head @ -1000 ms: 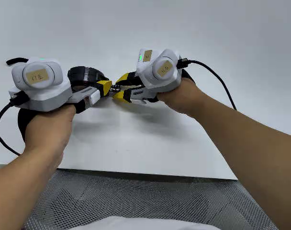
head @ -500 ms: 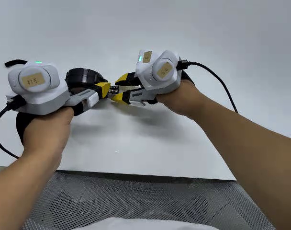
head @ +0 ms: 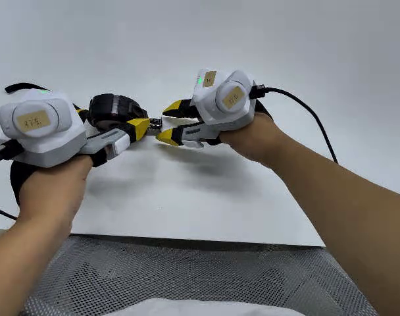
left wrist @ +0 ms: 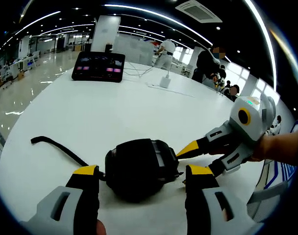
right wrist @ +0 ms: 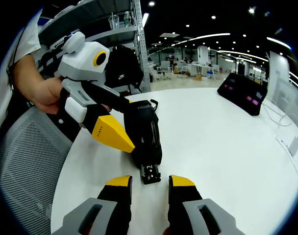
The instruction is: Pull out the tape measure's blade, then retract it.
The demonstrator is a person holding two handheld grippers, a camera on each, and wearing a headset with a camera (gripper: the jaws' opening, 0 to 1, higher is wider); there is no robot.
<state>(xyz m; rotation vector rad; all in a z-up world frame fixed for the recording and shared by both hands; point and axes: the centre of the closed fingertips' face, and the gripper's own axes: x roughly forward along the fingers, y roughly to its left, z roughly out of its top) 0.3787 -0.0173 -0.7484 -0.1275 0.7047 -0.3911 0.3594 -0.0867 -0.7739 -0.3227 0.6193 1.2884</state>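
A black tape measure (head: 114,107) rests on the white table (head: 206,197), and my left gripper (head: 112,117) is shut on its case. In the left gripper view the case (left wrist: 139,169) sits between the two yellow-tipped fingers (left wrist: 85,172). A short stub of blade with its end hook (right wrist: 150,173) sticks out of the case toward the right gripper (right wrist: 150,182). That gripper is open, its yellow tips on either side of the hook (head: 154,123) without pinching it. In the head view the right gripper (head: 168,122) faces the left one tip to tip.
The tape measure's black strap (left wrist: 56,147) trails off to the left on the table. A dark flat device (left wrist: 98,66) lies far across the table. A grey mesh chair (head: 187,276) sits at the near table edge. People stand in the background.
My left hand has drifted left and a little lower while the right gripper has edged right. The right jaws stand slightly wider apart around the hook. The tape measure stays put.
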